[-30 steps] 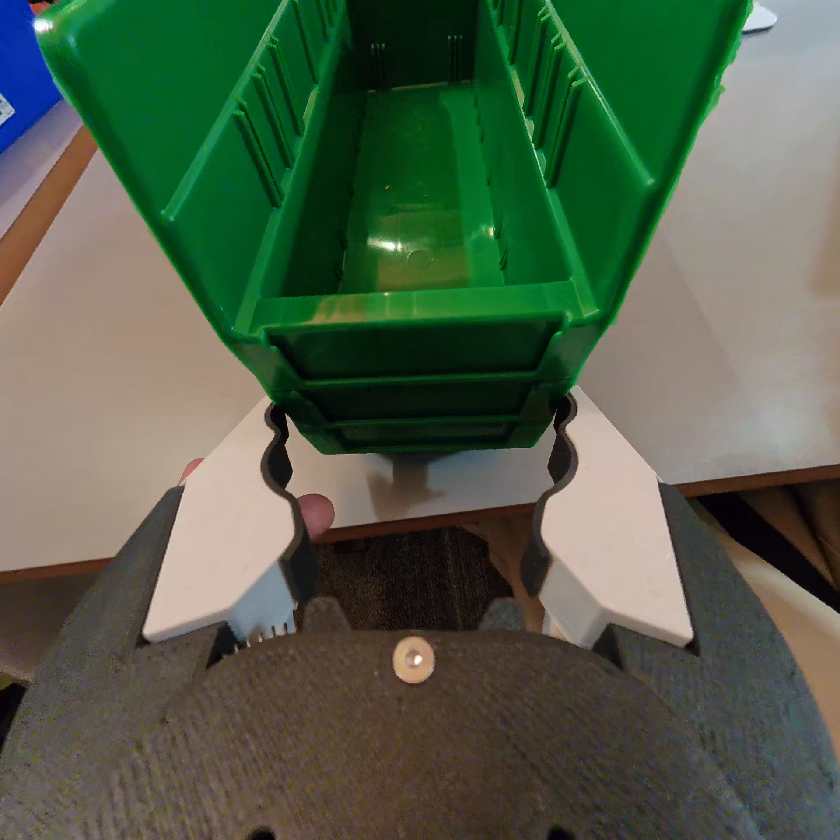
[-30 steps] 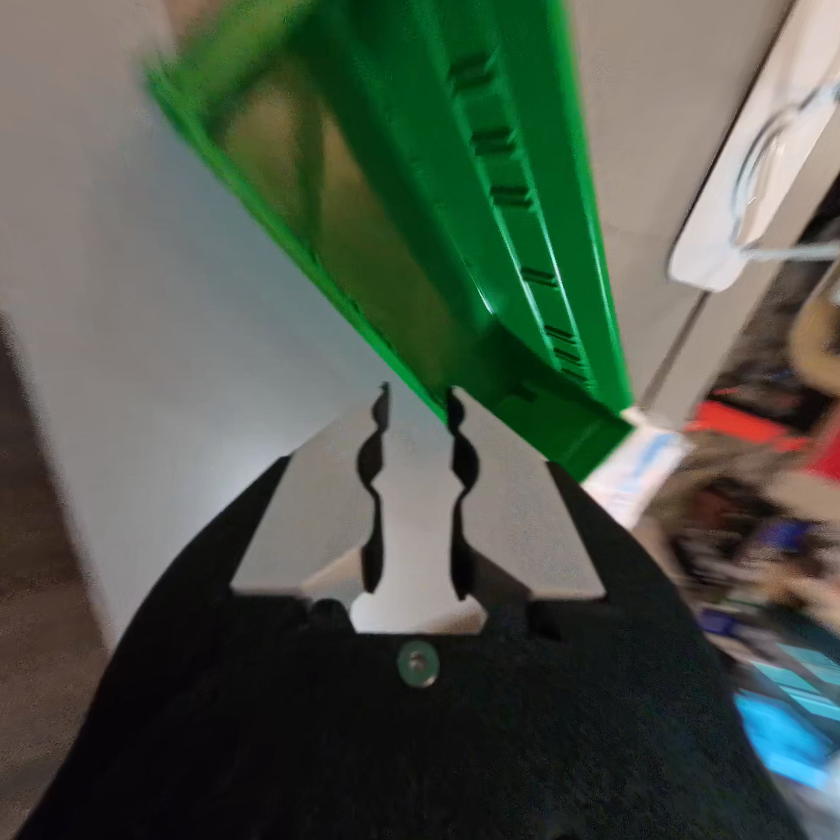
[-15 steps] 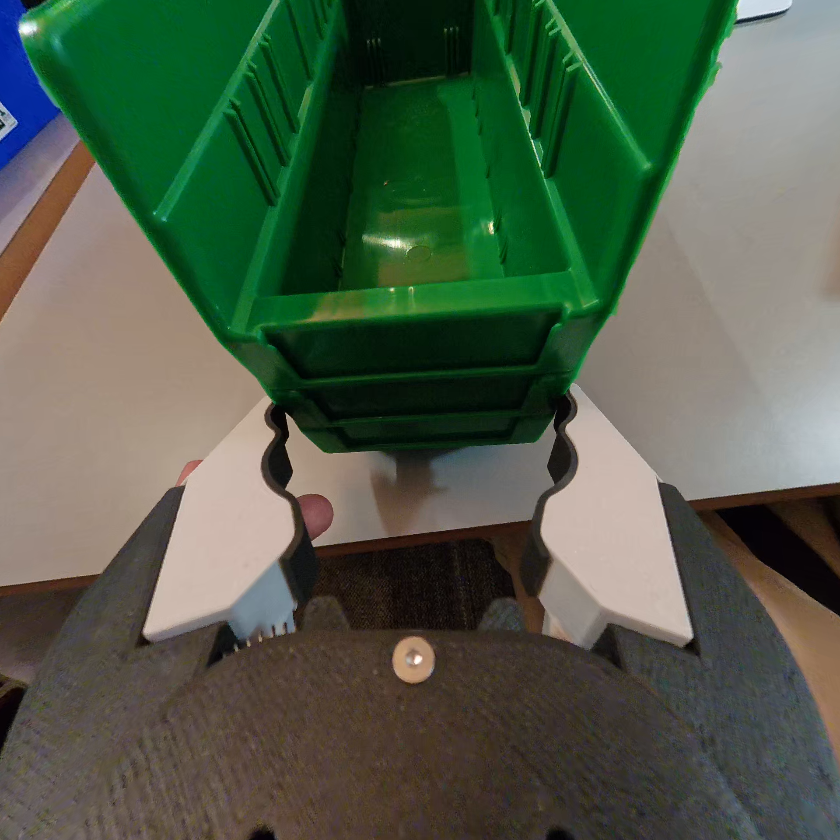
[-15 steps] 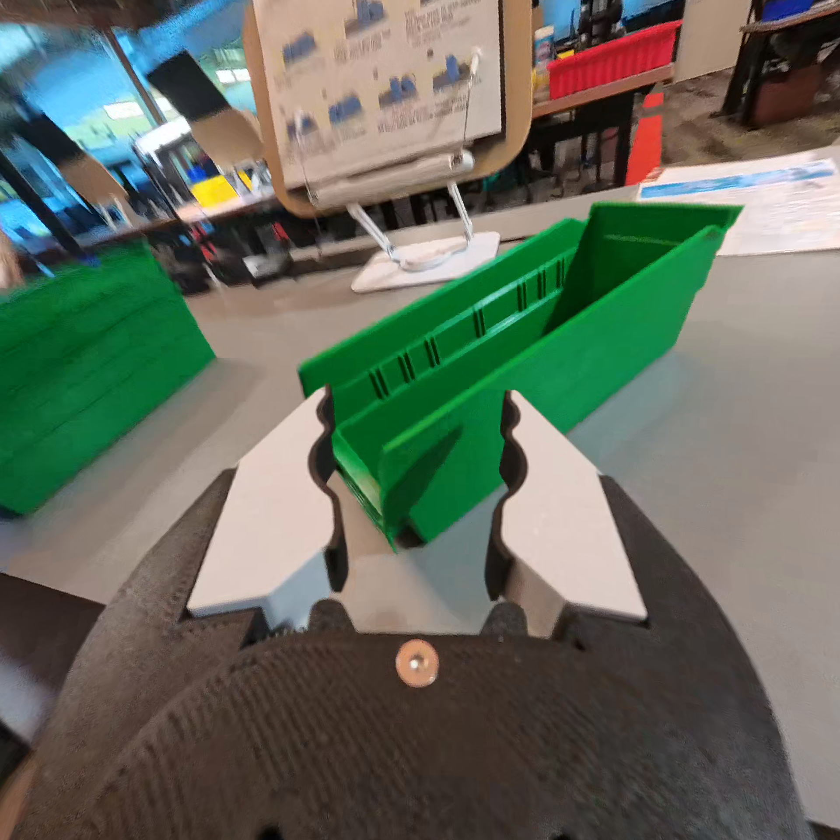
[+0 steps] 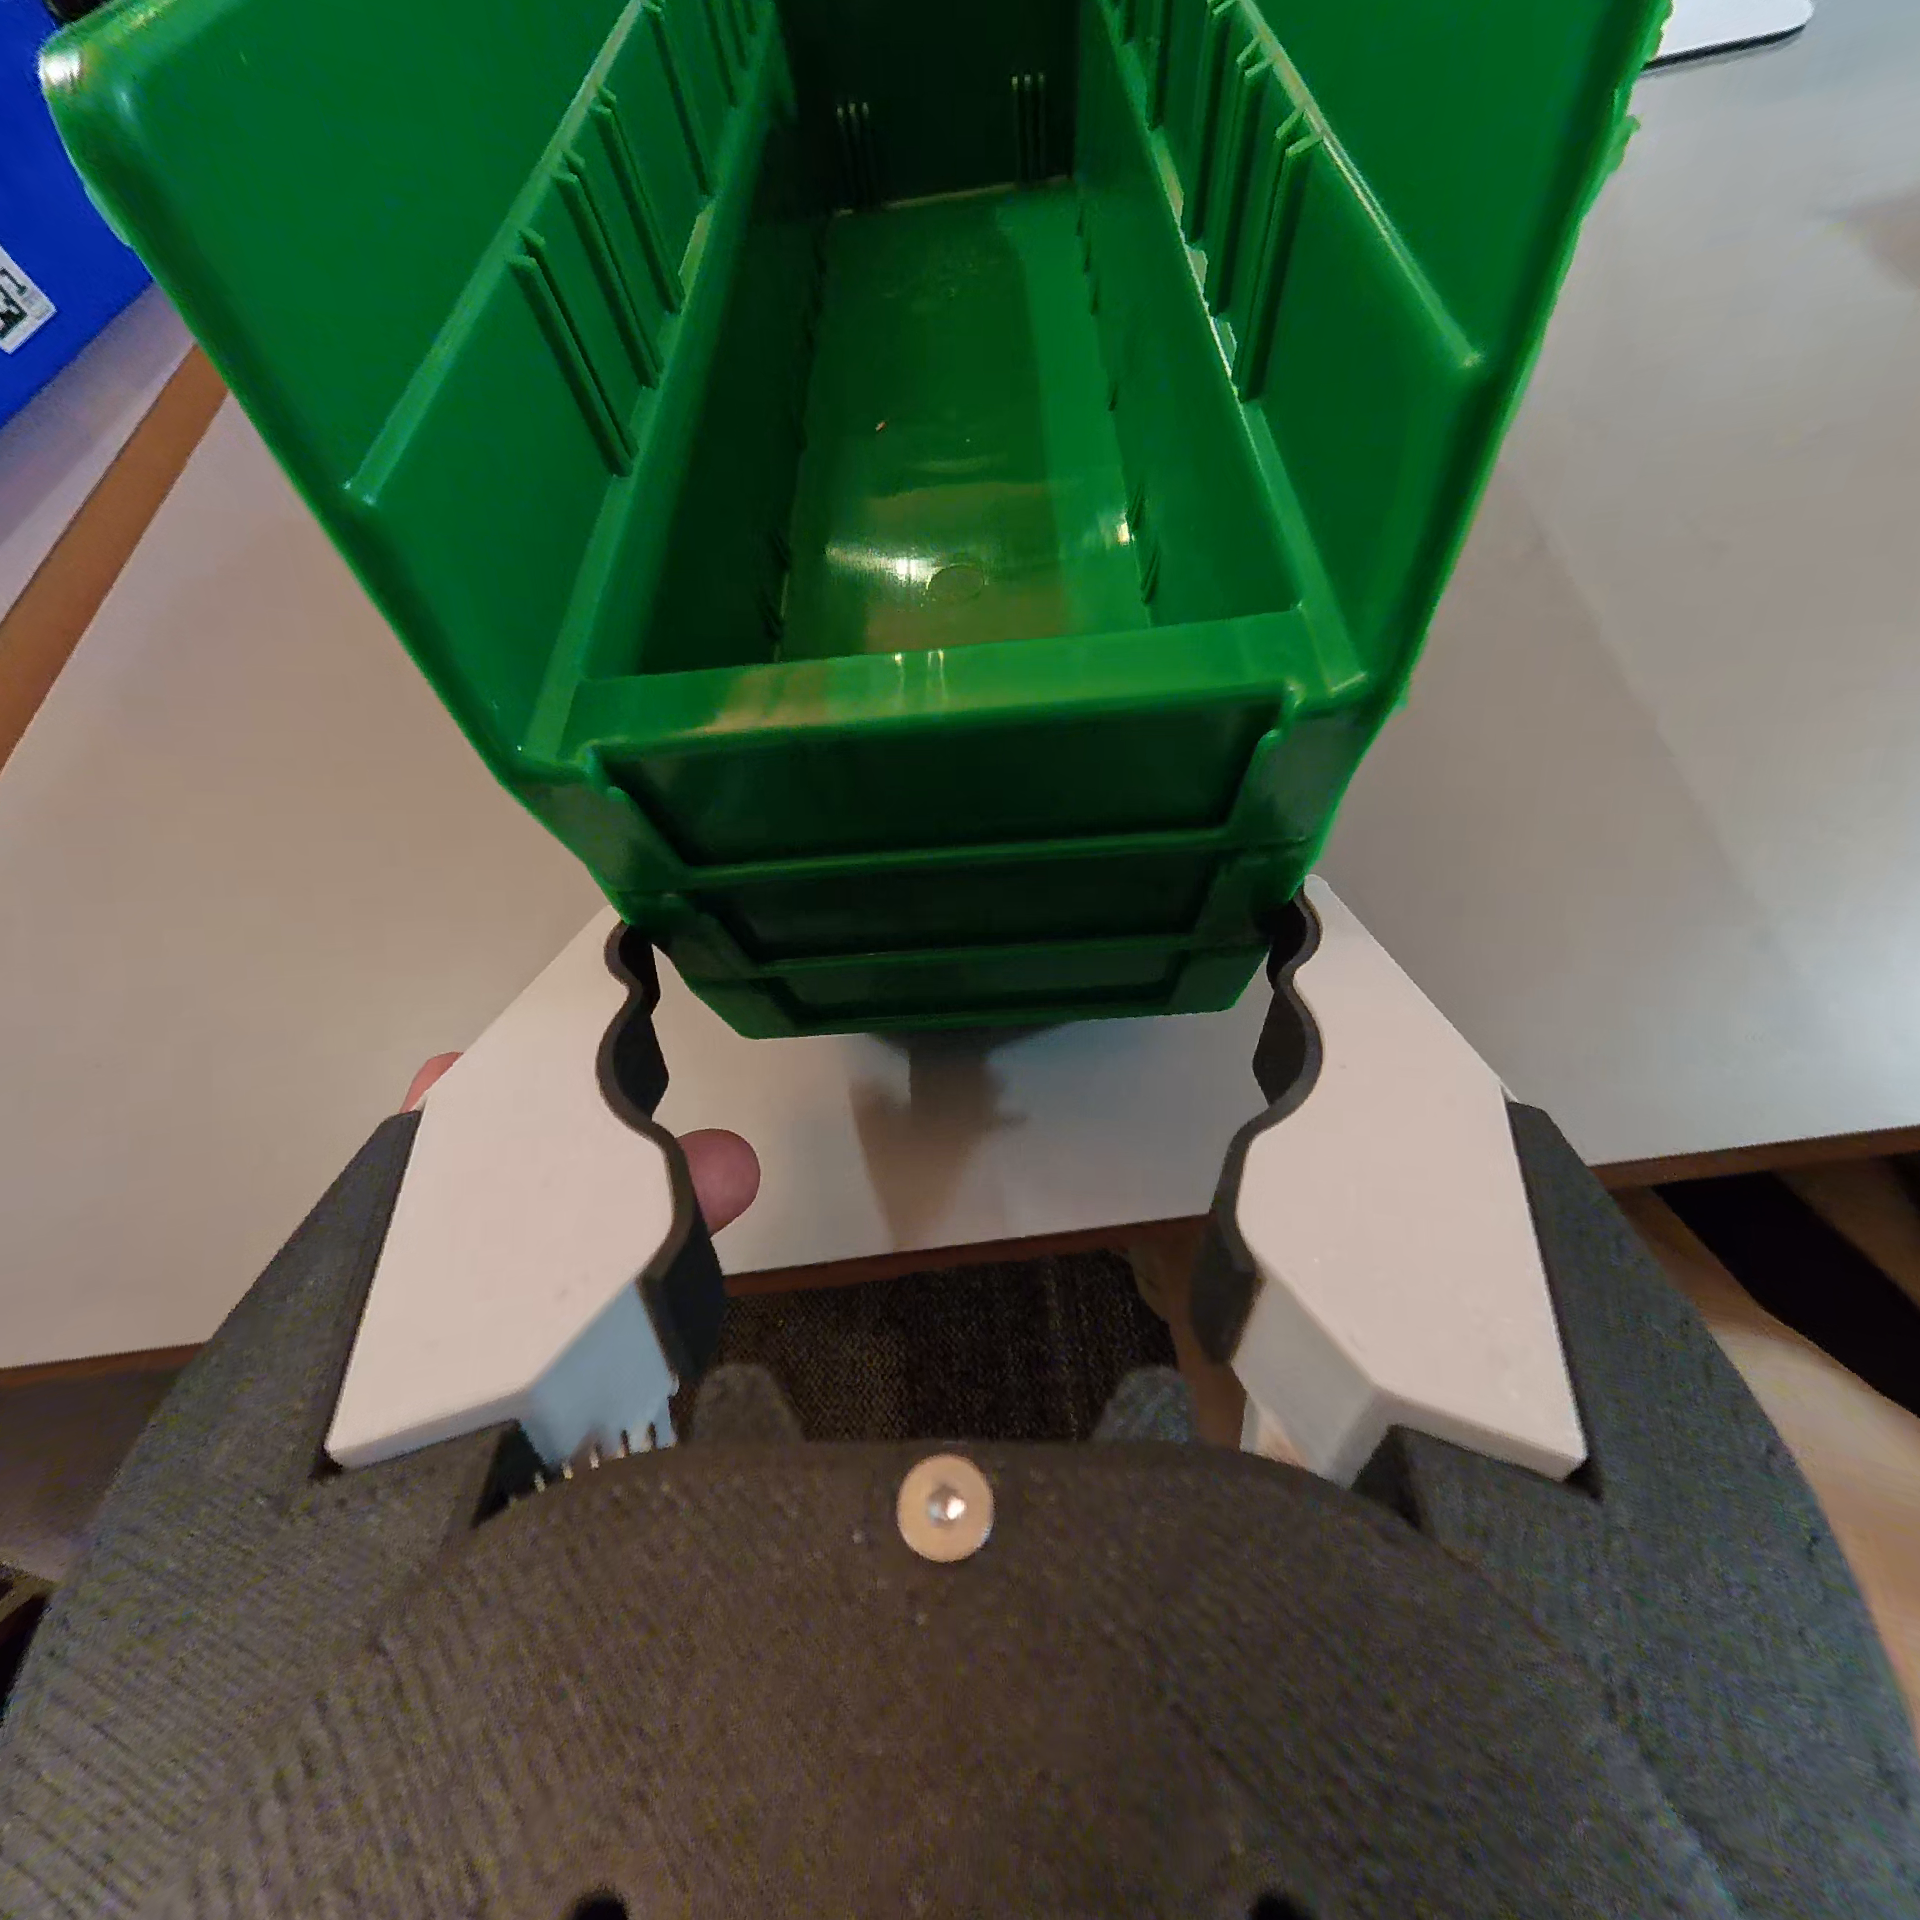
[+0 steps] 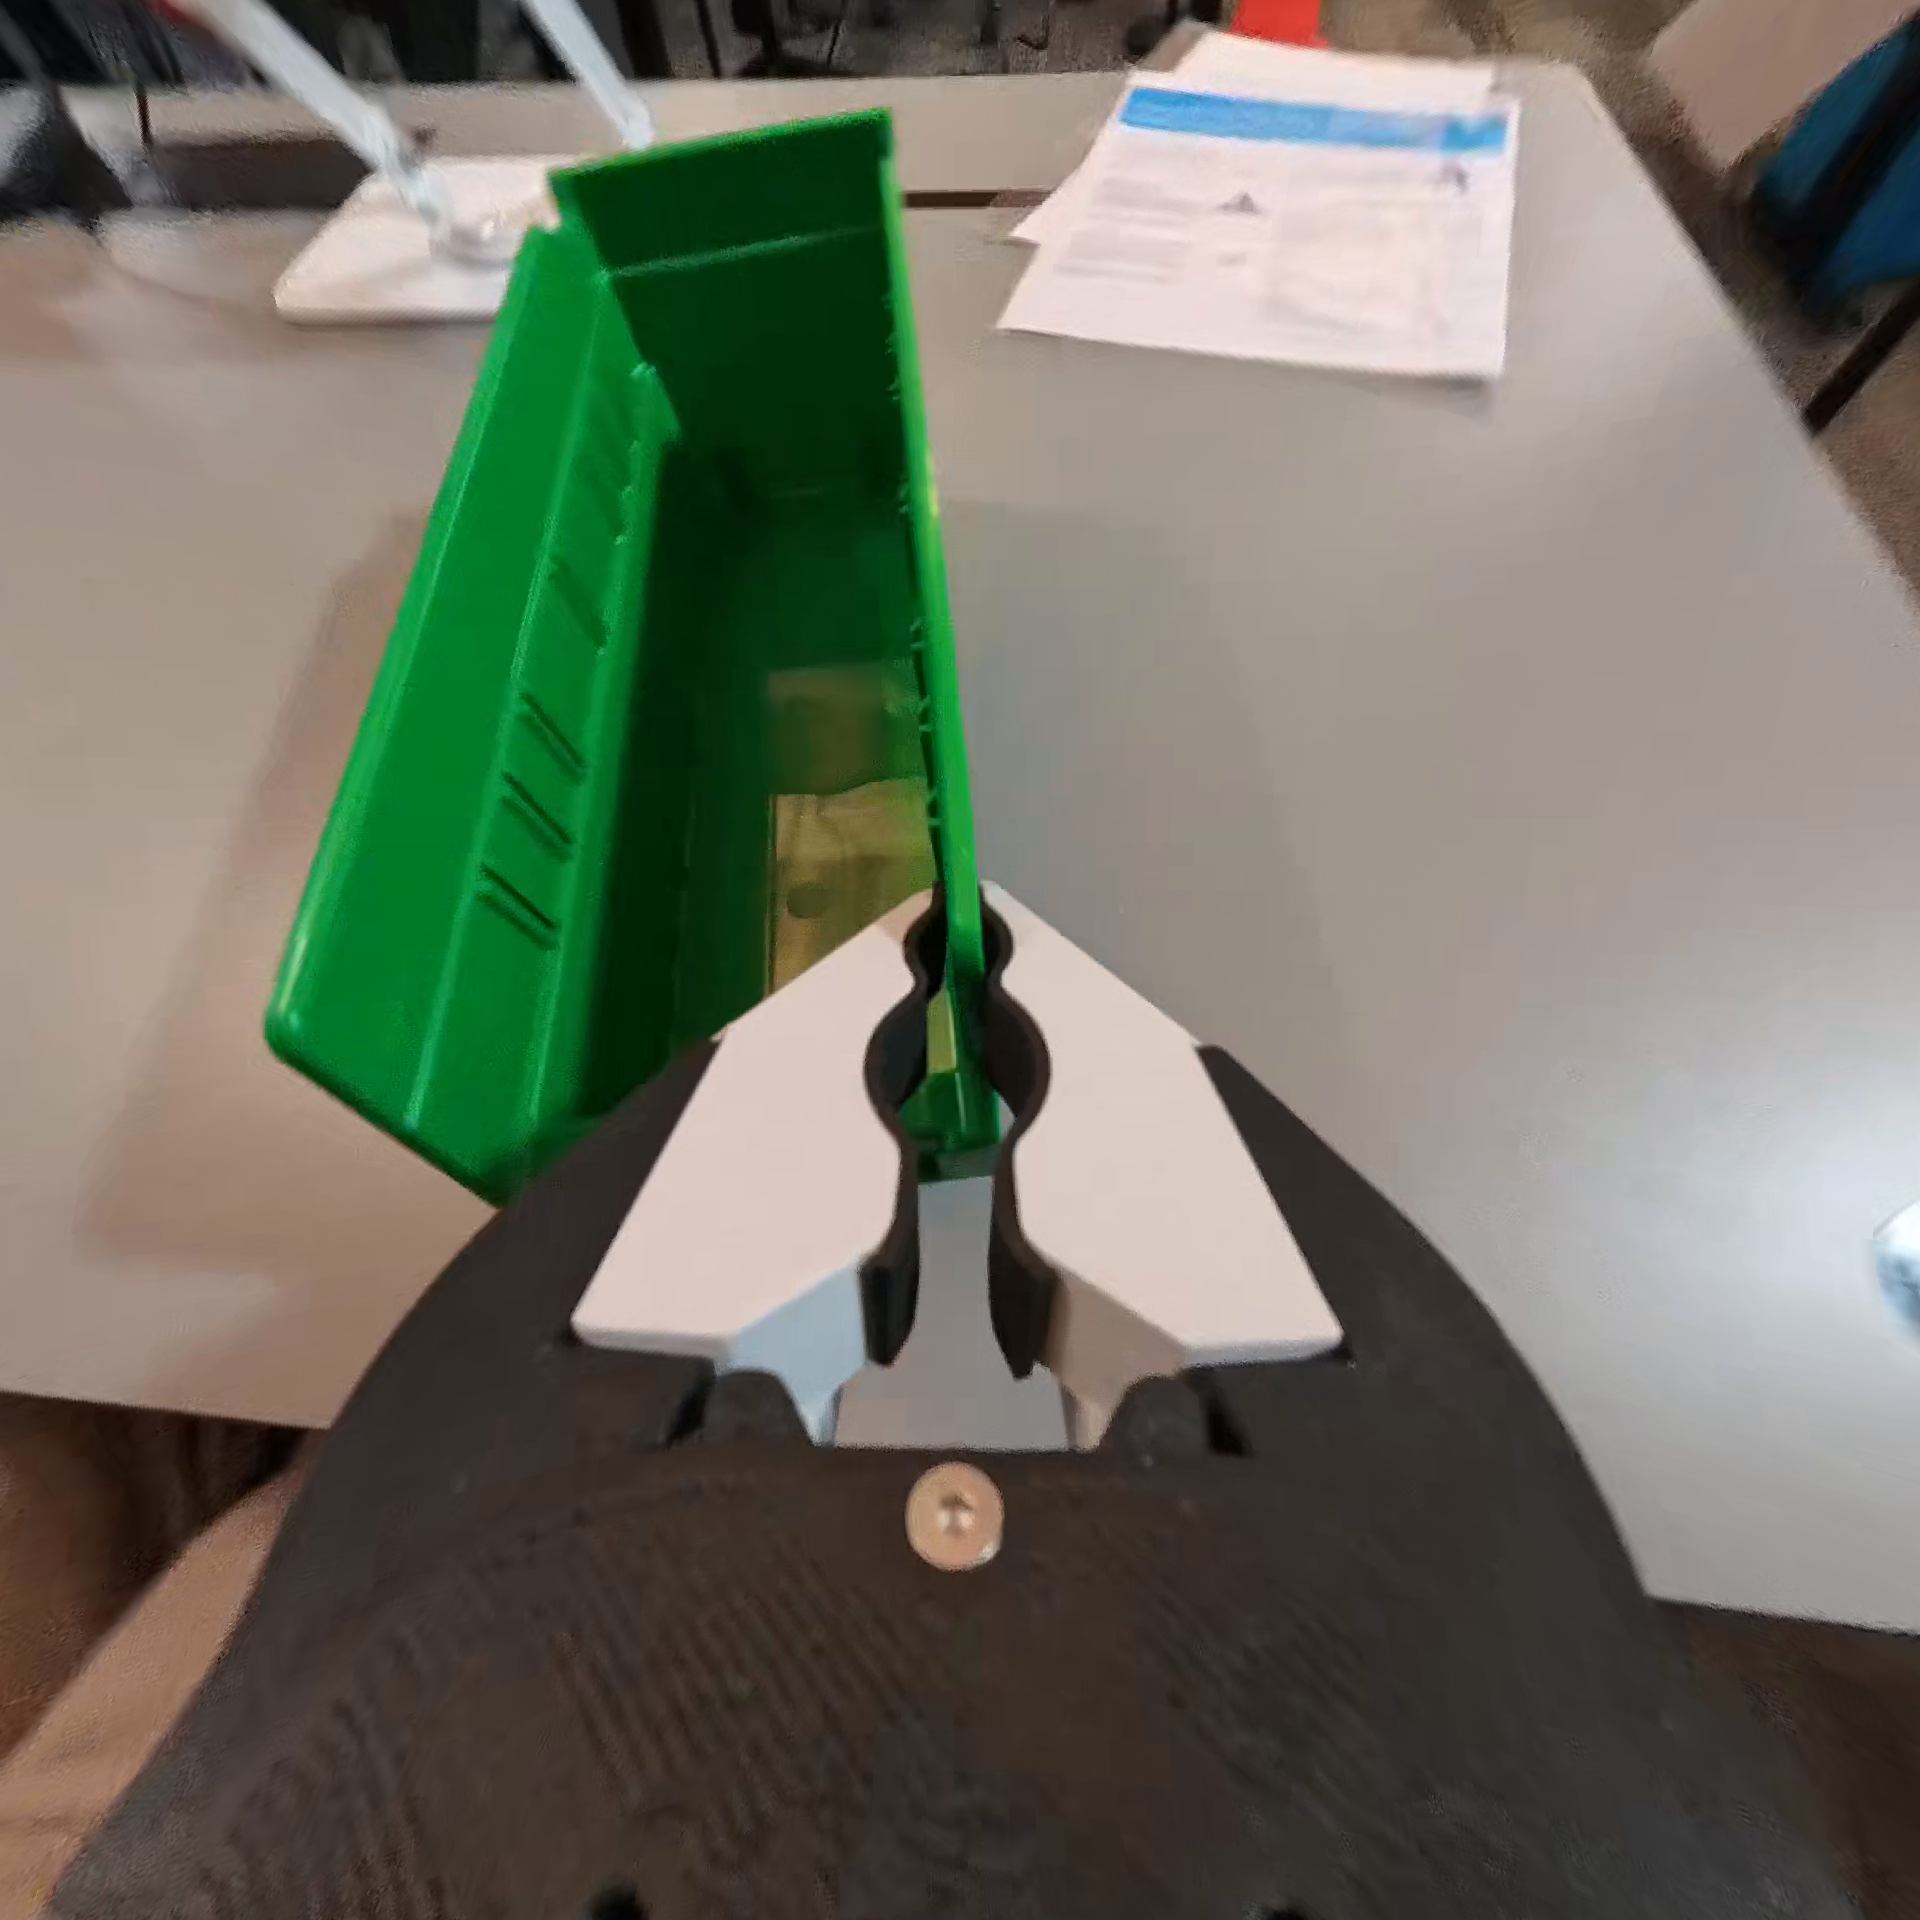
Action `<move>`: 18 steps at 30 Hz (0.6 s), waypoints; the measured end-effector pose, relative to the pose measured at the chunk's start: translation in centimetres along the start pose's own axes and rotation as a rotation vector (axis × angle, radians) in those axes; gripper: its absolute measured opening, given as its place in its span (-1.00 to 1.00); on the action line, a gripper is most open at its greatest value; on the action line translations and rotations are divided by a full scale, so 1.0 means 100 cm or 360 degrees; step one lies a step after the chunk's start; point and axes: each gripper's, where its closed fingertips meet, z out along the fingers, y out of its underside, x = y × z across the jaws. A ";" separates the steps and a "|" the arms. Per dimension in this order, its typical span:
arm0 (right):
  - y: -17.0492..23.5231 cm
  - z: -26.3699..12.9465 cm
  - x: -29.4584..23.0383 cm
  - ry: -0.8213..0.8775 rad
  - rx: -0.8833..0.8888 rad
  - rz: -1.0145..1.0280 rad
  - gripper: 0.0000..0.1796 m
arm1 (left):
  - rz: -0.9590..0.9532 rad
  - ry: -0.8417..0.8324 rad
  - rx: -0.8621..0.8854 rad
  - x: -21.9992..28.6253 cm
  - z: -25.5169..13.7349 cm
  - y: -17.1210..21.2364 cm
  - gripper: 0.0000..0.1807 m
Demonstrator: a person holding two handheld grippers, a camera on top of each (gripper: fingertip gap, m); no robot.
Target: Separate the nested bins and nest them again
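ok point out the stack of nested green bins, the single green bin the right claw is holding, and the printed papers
stack of nested green bins (image 5: pixel 935 436): left wrist view, inner floor of the top bin
single green bin (image 6: pixel 447 831): right wrist view, outer left side wall
printed papers (image 6: pixel 1288 229): right wrist view, middle of the top sheet

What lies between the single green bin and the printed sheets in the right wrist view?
Only bare grey table separates the single green bin from the printed sheets; the right wrist view shows it.

Nested bins (image 5: pixel 935 520) stand on the table (image 5: pixel 260 831); papers (image 6: pixel 1278 208) lie behind the single bin (image 6: pixel 582 727).
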 end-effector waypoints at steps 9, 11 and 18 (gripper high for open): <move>0.018 -0.018 0.022 0.0116 -0.0023 0.0132 -0.98 | -0.0002 -0.0025 -0.0013 0.001 0.002 -0.001 0.32; 0.019 -0.021 0.015 0.0093 -0.0059 0.0035 -0.96 | -0.0001 -0.0027 -0.0015 0.001 0.004 -0.001 0.31; 0.028 -0.034 0.010 0.0047 -0.0127 -0.0059 -0.97 | -0.0008 -0.0030 -0.0018 0.002 0.014 -0.007 0.30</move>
